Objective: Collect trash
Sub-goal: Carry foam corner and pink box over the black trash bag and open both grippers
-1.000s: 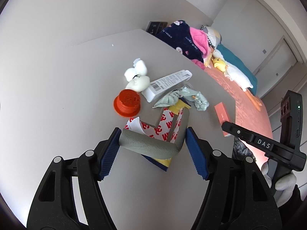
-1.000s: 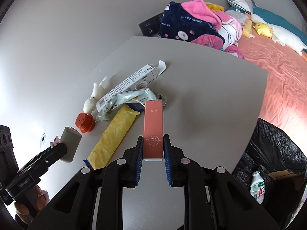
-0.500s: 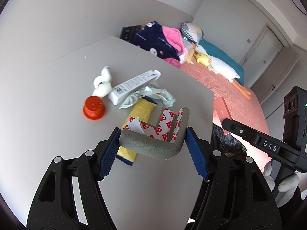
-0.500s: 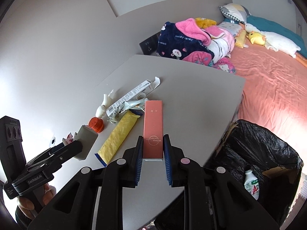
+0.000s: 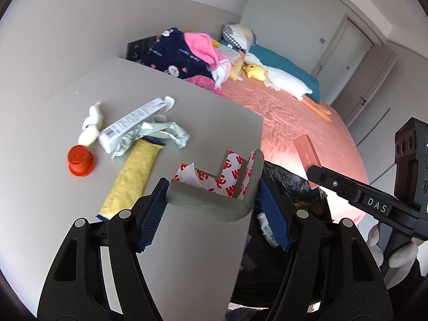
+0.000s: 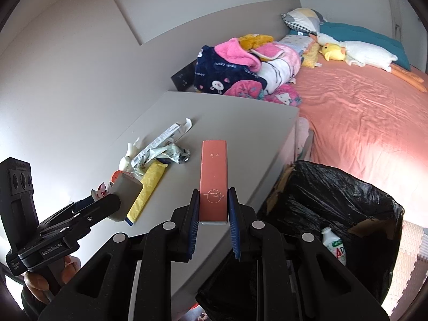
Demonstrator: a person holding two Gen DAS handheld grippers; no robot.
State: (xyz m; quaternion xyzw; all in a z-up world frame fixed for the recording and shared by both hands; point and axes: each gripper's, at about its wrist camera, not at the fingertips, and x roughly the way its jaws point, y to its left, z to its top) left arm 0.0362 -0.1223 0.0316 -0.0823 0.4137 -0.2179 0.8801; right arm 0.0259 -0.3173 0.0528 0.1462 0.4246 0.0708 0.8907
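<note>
My left gripper is shut on a grey corner guard with red-and-white backing paper, held above the table's right edge. It also shows in the right wrist view. My right gripper is shut on a slim pink box, held above the table edge; the box also shows in the left wrist view. A bin lined with a black bag stands beside the table, with a small white bottle in it.
On the grey table lie an orange cap, a yellow wrapper, a white carton, a crumpled green wrapper and white tissue. A bed with clothes and plush toys lies beyond.
Both grippers have risen and pulled back toward the table's right edge with their items. The bin has come into view below them.
</note>
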